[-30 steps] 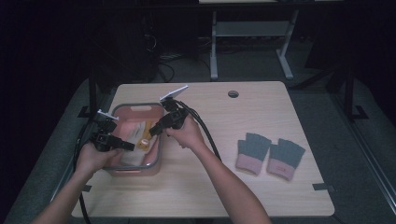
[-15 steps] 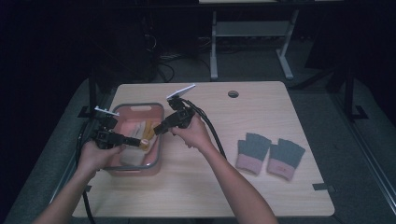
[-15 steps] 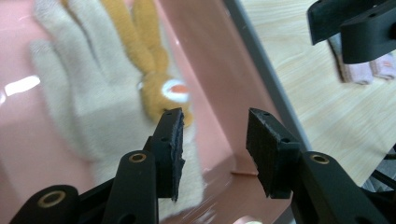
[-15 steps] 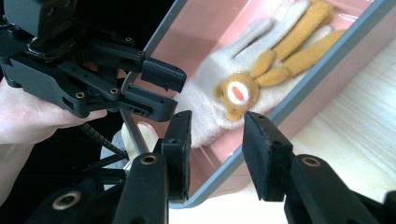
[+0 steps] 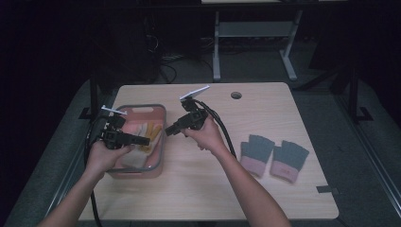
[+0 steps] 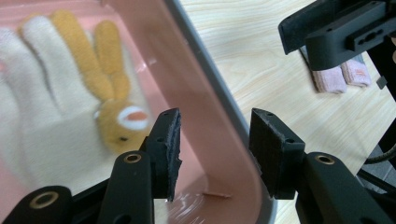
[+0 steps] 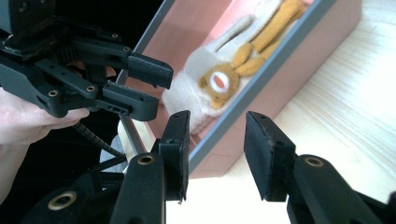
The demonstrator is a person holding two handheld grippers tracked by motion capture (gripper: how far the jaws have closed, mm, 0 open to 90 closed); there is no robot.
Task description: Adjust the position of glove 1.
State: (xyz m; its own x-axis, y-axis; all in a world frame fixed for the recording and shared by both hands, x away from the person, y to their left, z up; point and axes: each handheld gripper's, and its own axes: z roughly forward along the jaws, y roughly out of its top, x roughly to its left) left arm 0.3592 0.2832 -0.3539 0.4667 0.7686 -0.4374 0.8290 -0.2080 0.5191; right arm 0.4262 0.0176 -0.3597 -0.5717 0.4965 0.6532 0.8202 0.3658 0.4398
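Pink plastic with a grey rim, the bin point(image 5: 158, 142) sits at the left end of the pale wooden surface point(image 5: 265, 189). Inside it lies a cream glove point(image 6: 42, 121) with orange fingers and a small orange animal face; in the right gripper view the same glove point(image 7: 219, 79) rests against the bin's floor.

The left claw point(image 5: 142, 140) hangs over the bin, held in the person's left hand point(image 5: 105, 158), its tips pointing toward the bin's right wall. In the left gripper view the left claw point(image 6: 215, 144) stands apart, one black pad over the bin's inside and the other out past the rim, so the wall runs up between them without touching either.

The right claw point(image 5: 169, 131) is held in the right hand point(image 5: 205, 137) just beside the bin's right wall, above the surface and aimed left at it. In the right gripper view the right claw point(image 7: 217, 149) is also apart, gripping nothing, with the grey rim crossing the gap between its pads and the left claw point(image 7: 152, 88) farther off.

Well apart, at the right of the surface, a pair of grey fingerless gloves with pink cuffs point(image 5: 274, 156) lies flat, side by side.
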